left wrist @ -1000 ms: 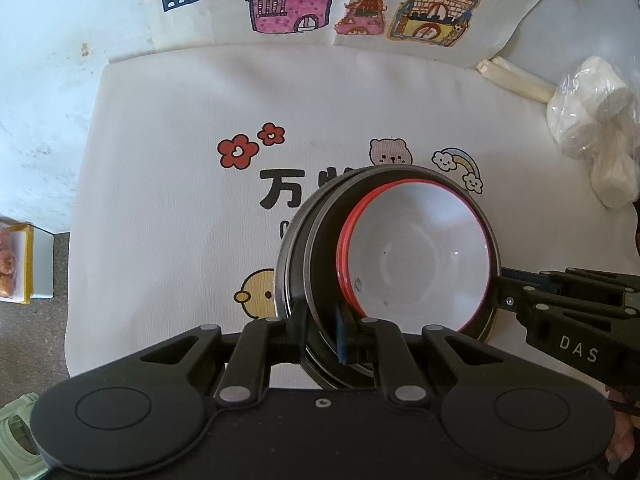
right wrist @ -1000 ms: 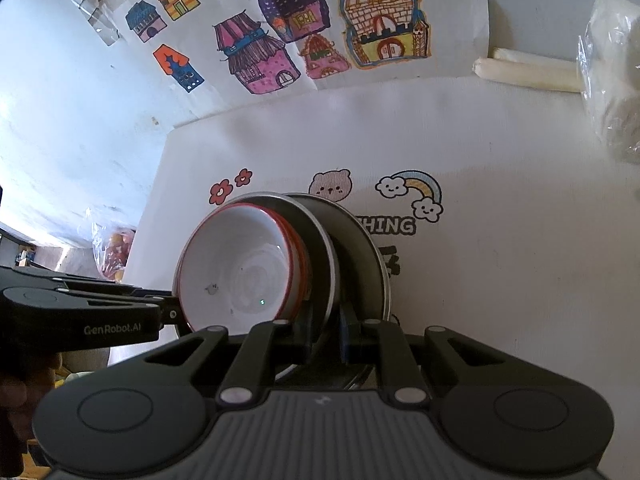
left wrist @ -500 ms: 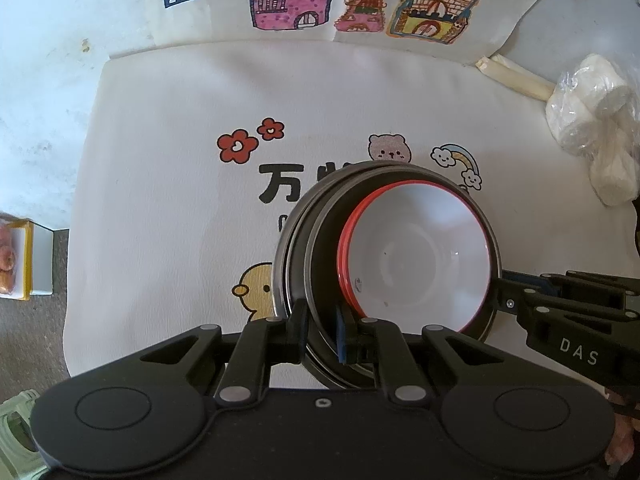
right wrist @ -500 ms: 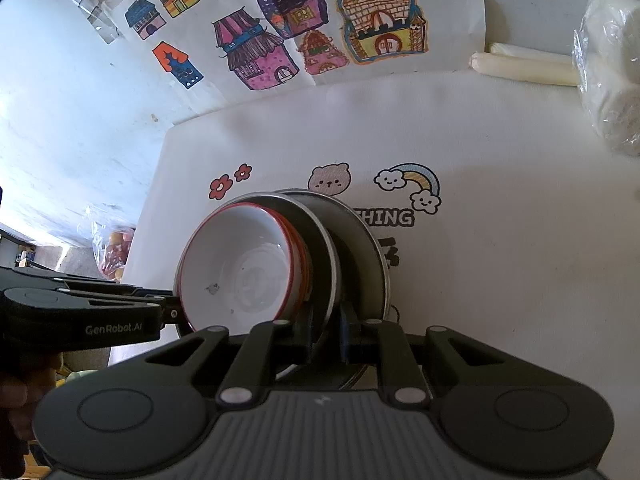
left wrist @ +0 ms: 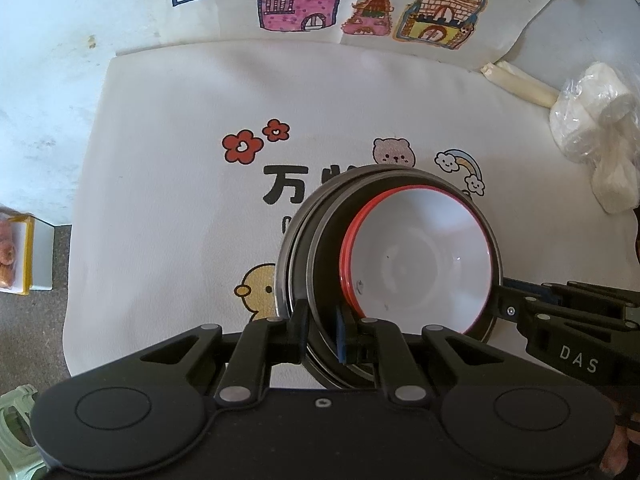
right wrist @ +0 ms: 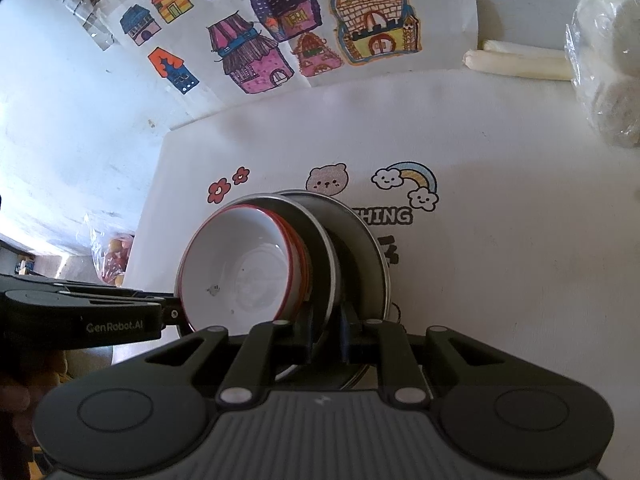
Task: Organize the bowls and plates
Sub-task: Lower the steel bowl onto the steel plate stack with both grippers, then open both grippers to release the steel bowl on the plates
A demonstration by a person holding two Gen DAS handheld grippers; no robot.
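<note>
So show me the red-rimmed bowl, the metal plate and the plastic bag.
red-rimmed bowl (left wrist: pixel 420 256), left wrist view, white inside.
metal plate (right wrist: pixel 360 248), right wrist view, bare grey face.
plastic bag (left wrist: pixel 592 120), left wrist view, crinkled middle.

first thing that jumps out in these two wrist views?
A stack of round metal plates with a red-rimmed white bowl nested on top sits mid-frame on the white cartoon-printed cloth. Both tools clamp it: the left gripper is shut on the plates' near rim, the right gripper on the opposite rim. Colourful house drawings on paper lie beyond, and a clear bag of white rolls far right.
</note>
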